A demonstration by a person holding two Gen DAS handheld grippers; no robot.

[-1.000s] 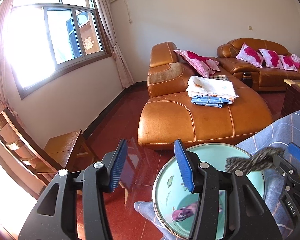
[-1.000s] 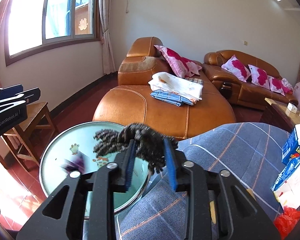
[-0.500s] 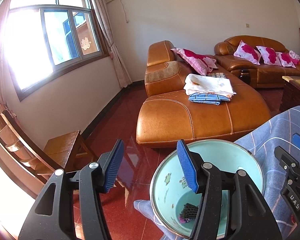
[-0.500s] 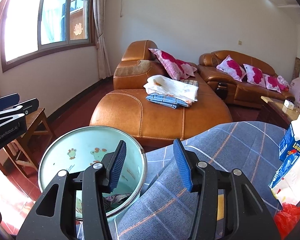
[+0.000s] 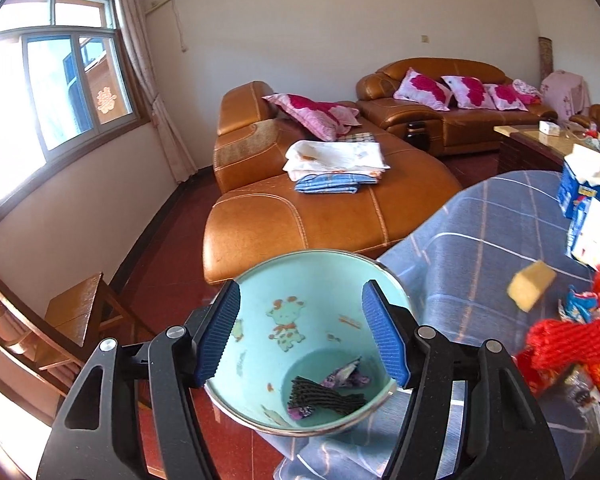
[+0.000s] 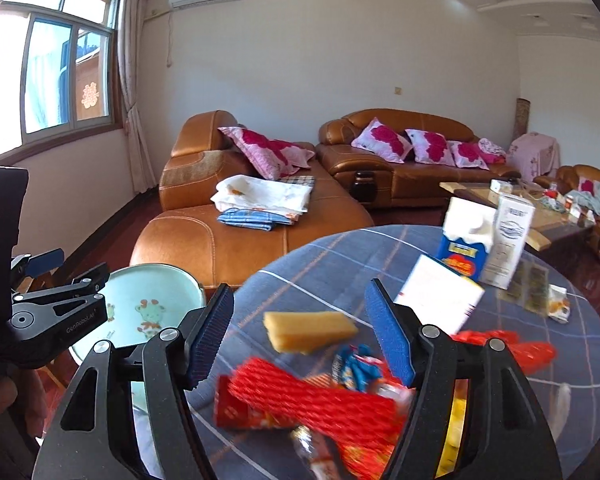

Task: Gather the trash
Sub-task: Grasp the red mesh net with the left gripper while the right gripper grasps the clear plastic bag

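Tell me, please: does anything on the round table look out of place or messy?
Yes. Loose trash lies scattered on the blue checked tablecloth: red foam net, a yellow sponge, crumpled wrappers and cartons. The light-blue bin beside the table holds only a few scraps.

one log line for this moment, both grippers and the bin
left gripper: open, empty, over bin | right gripper: open, empty, over red foam net | bin: black foam net inside
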